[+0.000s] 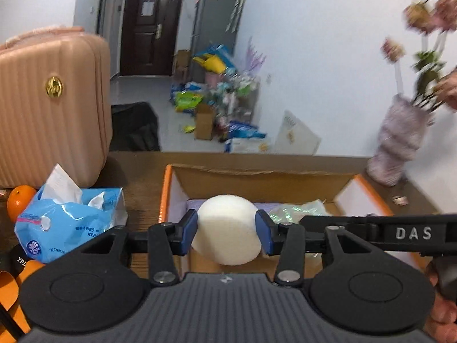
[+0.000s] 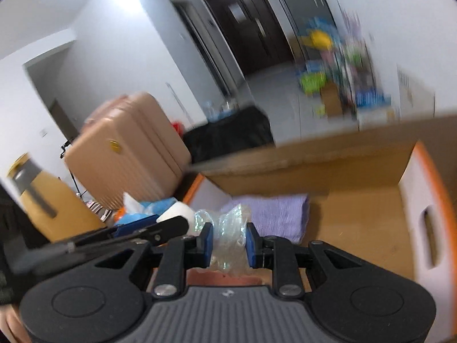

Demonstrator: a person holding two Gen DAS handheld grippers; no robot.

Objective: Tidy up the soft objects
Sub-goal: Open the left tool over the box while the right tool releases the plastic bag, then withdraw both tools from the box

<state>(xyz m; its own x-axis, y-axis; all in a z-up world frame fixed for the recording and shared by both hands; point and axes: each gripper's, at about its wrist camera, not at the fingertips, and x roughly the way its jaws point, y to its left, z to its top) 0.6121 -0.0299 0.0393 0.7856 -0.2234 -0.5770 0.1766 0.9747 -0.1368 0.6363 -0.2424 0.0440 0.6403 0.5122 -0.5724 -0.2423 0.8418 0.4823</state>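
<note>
We grip white sponge in left gripper, crinkled clear plastic in right gripper, above cardboard box; purple cloth at its far-left corner.

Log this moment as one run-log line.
left gripper: shut on white foam ball | right gripper: shut on clear plastic bag | both over cardboard box | purple cloth inside
</note>
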